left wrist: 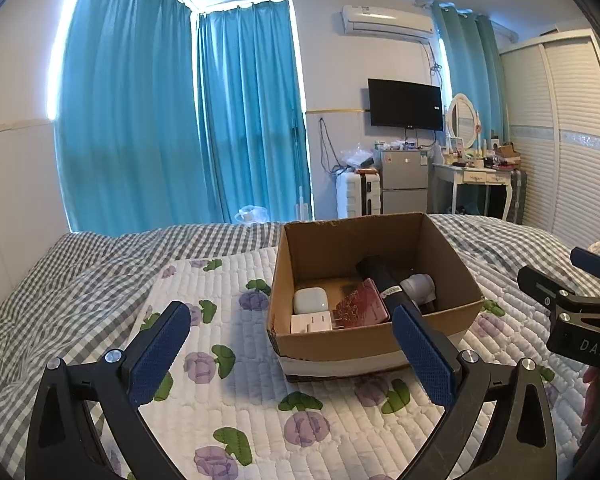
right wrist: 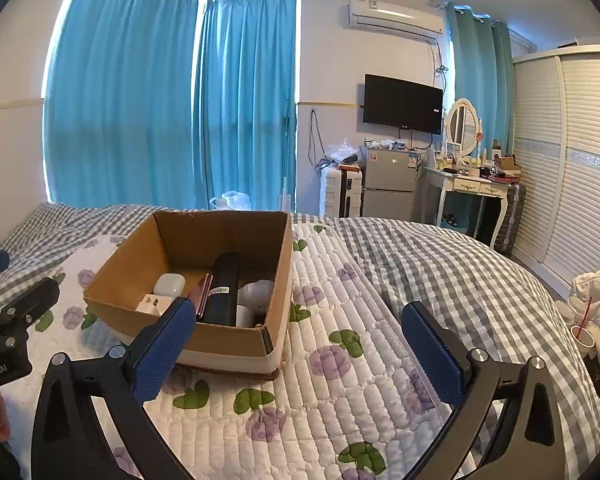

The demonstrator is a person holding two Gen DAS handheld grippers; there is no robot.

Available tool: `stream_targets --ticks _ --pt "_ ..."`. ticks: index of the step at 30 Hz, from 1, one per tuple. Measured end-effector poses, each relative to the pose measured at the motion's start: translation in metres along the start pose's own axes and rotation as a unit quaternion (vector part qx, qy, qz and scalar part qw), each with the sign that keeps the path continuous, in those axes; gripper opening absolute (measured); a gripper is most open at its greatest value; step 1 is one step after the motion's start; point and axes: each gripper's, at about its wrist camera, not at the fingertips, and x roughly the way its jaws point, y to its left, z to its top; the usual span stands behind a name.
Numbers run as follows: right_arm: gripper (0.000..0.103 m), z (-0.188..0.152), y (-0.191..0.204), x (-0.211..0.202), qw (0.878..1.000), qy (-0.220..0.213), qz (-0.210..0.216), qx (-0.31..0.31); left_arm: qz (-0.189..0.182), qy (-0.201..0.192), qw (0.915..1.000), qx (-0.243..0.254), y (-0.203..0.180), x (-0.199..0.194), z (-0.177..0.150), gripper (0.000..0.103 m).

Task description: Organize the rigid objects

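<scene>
The bed (left wrist: 80,272) carries a flowered quilt (left wrist: 240,400), and on it stands the cardboard box (left wrist: 364,344). Inside the box lie a black cylinder (left wrist: 384,280), a pink case (left wrist: 360,304), a white earbud case (left wrist: 310,300) and a white charger (left wrist: 310,324). The left gripper (left wrist: 292,352) and right gripper (right wrist: 296,344) both hang spread apart and empty. The sorting seems nearly finished; I see no loose item on the quilt, so the next move probably needs searching first.

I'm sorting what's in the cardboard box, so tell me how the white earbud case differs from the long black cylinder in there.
The earbud case is white, short and rounded; the black cylinder is dark, long and narrow. The earbud case lies flat near the box's left wall, while the black cylinder runs lengthwise down the middle with its far end propped higher. The cylinder carries a small label; the case looks plain. Both sit inside the cardboard box, untouched by either tongs.
</scene>
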Motion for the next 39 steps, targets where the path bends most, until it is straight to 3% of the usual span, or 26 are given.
stream_targets --ticks 39 --pt "0.103 -0.0063 0.0058 0.009 1.0 0.016 0.001 -0.008 -0.004 0.009 0.9999 -0.009 0.0015 0.0019 -0.0013 0.103"
